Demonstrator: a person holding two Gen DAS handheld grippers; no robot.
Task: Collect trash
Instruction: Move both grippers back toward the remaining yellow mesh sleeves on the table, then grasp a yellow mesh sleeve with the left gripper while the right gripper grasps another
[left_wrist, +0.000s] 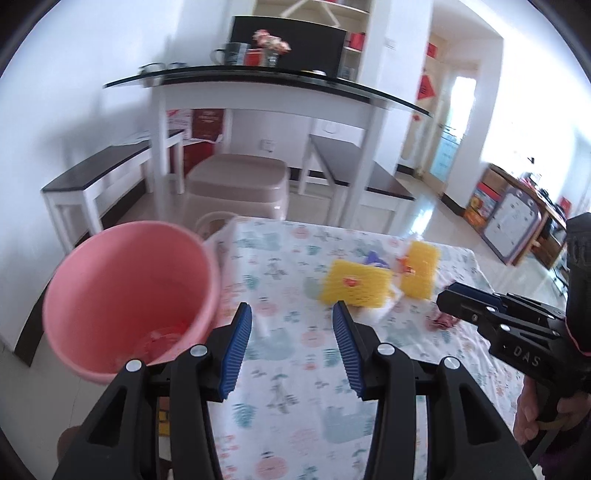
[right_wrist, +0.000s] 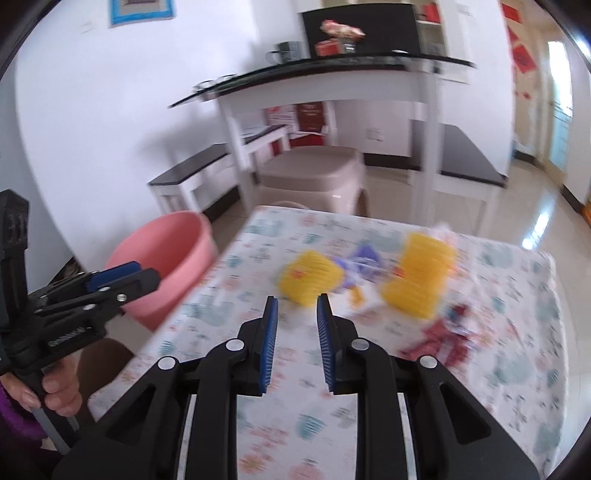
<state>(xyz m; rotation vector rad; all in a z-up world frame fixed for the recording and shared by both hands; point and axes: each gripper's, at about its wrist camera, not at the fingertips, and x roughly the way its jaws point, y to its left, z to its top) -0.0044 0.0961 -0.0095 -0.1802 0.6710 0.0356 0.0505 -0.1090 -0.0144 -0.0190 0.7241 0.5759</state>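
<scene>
Bright daylight from the right (glare on floor), motion blur, fisheye-bent edges.

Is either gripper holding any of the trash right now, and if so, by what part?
Nothing is held. The left gripper and the right gripper both have empty jaws above the patterned tablecloth.

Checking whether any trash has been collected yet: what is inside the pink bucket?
The left wrist view looks into the pink bucket: something reddish lies at its bottom, too blurred to identify. The left gripper's arm covers the nearest part of the bottom.
</scene>
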